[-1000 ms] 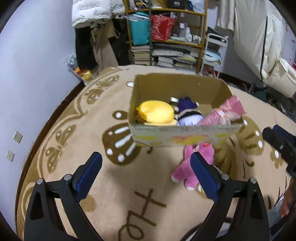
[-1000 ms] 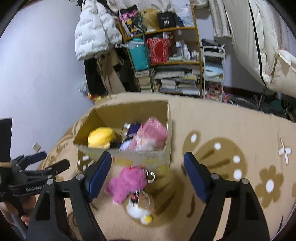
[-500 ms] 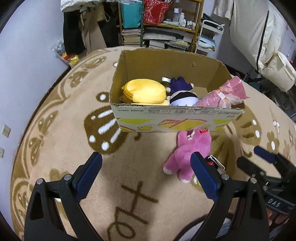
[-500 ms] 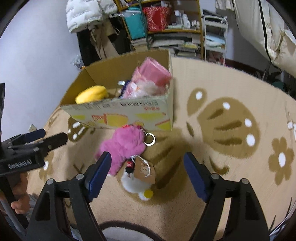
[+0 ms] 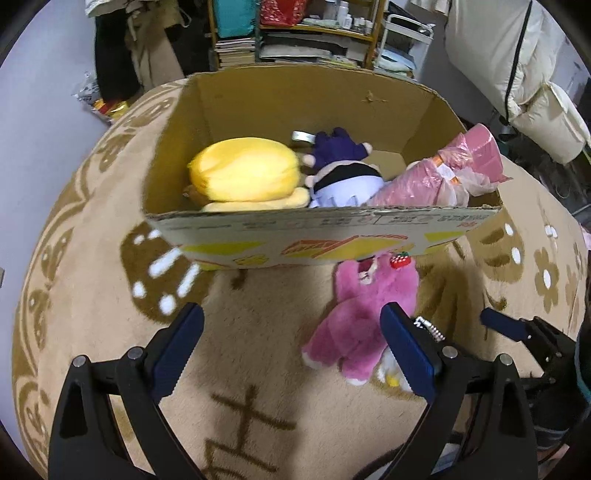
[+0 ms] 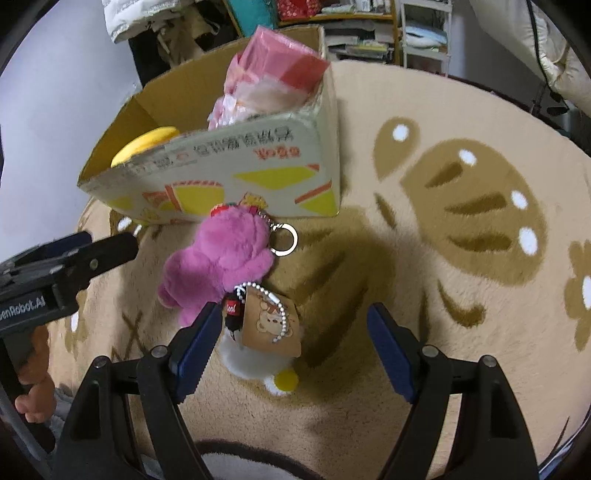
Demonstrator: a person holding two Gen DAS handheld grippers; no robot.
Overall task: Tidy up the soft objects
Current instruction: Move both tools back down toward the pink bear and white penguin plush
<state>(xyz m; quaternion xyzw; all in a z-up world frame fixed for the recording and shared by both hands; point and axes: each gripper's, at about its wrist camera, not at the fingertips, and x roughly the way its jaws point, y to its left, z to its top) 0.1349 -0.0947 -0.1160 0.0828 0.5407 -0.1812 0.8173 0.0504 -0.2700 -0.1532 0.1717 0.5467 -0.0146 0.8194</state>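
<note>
A cardboard box (image 5: 332, 240) stands on the rug and holds a yellow plush (image 5: 243, 173), a purple-and-white doll (image 5: 343, 177) and a pink wrapped bundle (image 5: 443, 173). A pink plush (image 5: 362, 317) lies on the rug against the box front; it also shows in the right wrist view (image 6: 221, 258). A small white plush with a brown tag (image 6: 269, 332) lies beside it. My left gripper (image 5: 291, 354) is open and empty, just left of the pink plush. My right gripper (image 6: 291, 347) is open and empty, low over the white plush.
The box shows in the right wrist view (image 6: 229, 173) too. A tan patterned rug (image 6: 461, 221) covers the floor. Shelves with books and bags (image 5: 306, 33) stand behind the box, with hanging clothes (image 5: 122, 48) to the left and white bedding (image 5: 517, 66) at the right.
Both grippers have moved forward and down toward the box and the plush toys on the rug. Both stayed open. The toys have not moved.
</note>
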